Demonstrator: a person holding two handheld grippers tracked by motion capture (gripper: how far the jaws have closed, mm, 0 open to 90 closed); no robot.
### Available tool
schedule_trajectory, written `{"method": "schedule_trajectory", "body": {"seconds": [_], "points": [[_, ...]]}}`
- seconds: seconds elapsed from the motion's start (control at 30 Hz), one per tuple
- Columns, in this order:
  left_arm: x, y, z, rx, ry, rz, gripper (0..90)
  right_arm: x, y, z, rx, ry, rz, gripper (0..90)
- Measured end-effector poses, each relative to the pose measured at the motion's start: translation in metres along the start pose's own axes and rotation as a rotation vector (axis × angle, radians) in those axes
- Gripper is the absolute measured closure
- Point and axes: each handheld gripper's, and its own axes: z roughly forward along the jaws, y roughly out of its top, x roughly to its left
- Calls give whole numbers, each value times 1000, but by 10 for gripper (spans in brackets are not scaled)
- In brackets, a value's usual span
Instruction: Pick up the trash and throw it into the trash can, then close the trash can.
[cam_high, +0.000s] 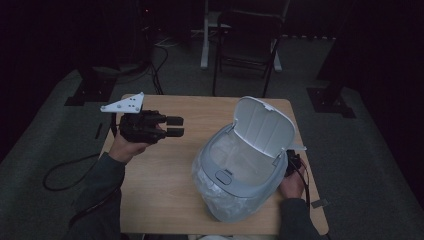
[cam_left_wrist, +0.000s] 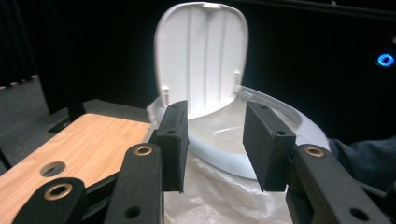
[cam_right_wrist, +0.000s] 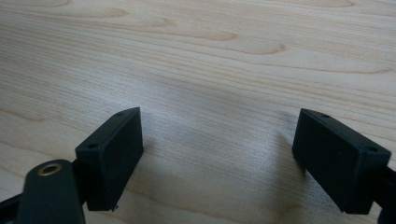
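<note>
On the worktop (cam_high: 160, 180) sits a lidded bin (cam_high: 240, 170), lid up. Left hand-held gripper (cam_high: 174, 126) open & empty, right hand-held gripper (cam_right_wrist: 219, 163) wide open, empty too. Imo brace the bin w/ right before closing.

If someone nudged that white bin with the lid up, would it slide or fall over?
Probably slide. The bin looks like light, thin plastic with a broad, rounded base on the smooth wooden table. Its raised lid may shift weight backward, so a high push might tip it. The bag liner looks floppy.
</note>
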Motion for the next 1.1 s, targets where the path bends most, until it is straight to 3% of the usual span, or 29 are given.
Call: {"method": "schedule_trajectory", "body": {"seconds": [0.4, 0.7, 0.73, 0.8, 1.1], "points": [[12, -6, 3, 37, 96, -7, 614, 0, 0, 0, 0, 0, 0, 156], [21, -11, 2, 33, 128, -29, 614, 0, 0, 0, 0, 0, 0, 156], [26, -13, 4, 36, 165, -31, 595, 0, 0, 0, 0, 0, 0, 156], [31, -14, 5, 36, 190, -40, 591, 0, 0, 0, 0, 0, 0, 156], [47, -17, 12, 31, 247, -72, 571, 0, 0, 0, 0, 0, 0, 156]]}}
